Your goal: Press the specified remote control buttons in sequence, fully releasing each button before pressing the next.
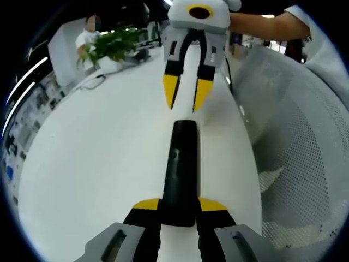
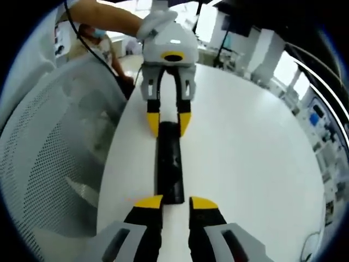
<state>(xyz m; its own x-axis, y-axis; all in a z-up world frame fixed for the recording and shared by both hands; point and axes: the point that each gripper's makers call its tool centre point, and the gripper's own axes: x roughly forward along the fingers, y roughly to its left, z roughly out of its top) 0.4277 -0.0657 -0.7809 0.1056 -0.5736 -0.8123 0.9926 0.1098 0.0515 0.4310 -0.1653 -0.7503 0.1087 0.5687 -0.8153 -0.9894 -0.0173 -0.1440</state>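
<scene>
Two hand-held grippers on a white table (image 1: 98,164) — left hand-held gripper (image 1: 179,206) clamped on black remote (image 1: 180,169), right hand-held gripper (image 2: 175,203) apart — no legible writing.

No readable text — nothing legible on any surface in either view.

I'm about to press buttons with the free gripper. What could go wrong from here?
The left gripper clamps only one end of the long black remote control, so a press near the far end may tip it. It lies near the white table's edge. The right gripper hovers open; its yellow tips could hit two buttons.
</scene>
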